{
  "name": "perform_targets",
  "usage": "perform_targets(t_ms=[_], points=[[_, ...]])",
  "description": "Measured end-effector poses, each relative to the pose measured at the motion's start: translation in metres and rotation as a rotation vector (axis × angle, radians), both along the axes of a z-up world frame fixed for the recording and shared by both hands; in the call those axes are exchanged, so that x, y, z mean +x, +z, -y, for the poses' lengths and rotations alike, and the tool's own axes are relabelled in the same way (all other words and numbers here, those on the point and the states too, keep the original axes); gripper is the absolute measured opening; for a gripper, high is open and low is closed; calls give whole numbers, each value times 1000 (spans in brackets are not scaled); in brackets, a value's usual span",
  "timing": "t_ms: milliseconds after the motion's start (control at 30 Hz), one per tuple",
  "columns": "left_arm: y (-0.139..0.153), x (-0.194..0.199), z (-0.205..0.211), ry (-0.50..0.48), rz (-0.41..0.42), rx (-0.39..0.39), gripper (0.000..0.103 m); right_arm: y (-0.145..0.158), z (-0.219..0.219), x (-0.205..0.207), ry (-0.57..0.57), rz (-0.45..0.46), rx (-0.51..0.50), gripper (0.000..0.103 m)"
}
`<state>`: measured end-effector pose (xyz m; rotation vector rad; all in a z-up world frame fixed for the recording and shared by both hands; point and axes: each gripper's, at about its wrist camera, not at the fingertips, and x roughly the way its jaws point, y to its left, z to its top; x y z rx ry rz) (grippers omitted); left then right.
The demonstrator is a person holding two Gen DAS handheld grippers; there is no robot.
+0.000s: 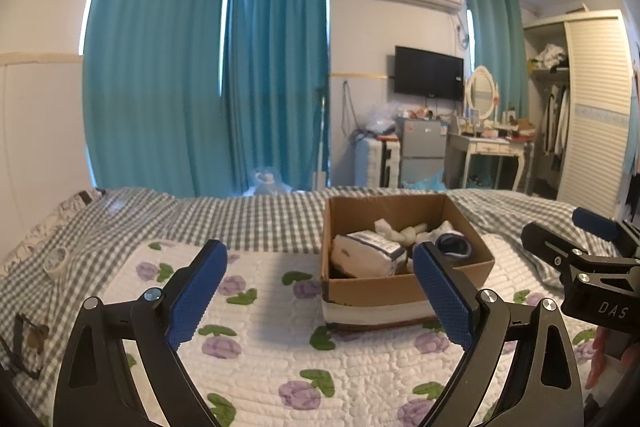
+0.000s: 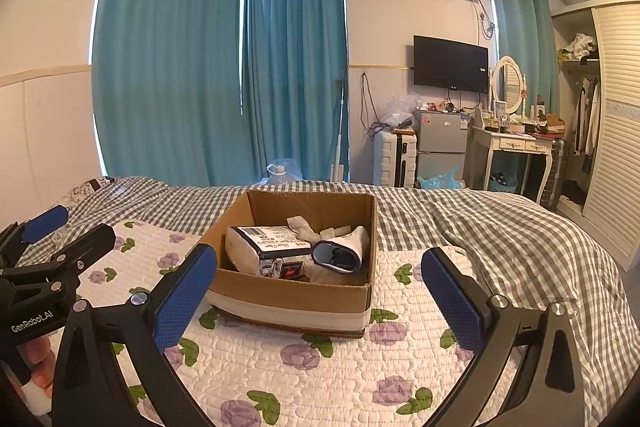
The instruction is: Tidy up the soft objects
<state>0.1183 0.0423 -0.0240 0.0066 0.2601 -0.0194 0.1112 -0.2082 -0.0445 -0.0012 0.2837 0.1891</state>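
Observation:
A brown cardboard box [image 1: 372,291] [image 2: 288,293] stands on the bed's white floral quilt [image 1: 260,359] [image 2: 320,363]. Inside lie a white plastic-wrapped pack [image 1: 366,253] [image 2: 266,249], white socks [image 1: 404,231] [image 2: 304,225] and a white sock with a blue cuff [image 1: 452,245] [image 2: 340,253]. My left gripper [image 1: 320,291] is open and empty, held above the quilt in front of the box. My right gripper [image 2: 320,289] is open and empty, just in front of the box. Each gripper shows at the edge of the other's view [image 1: 580,251] [image 2: 48,247].
A grey checked bedspread [image 1: 248,219] [image 2: 500,235] covers the bed. A tape roll [image 1: 56,261] lies on it at the left. Beyond the bed are teal curtains [image 1: 208,75], a water jug [image 2: 280,173], a suitcase [image 2: 394,157], a small fridge [image 2: 440,147], a dressing table [image 2: 516,147] and a wardrobe [image 2: 612,131].

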Motion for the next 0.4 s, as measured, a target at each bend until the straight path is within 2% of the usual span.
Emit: perform_targets(t_ms=[400], points=[[0, -2, 3, -3, -3, 1, 96, -1, 0, 1, 3, -5, -2, 103]])
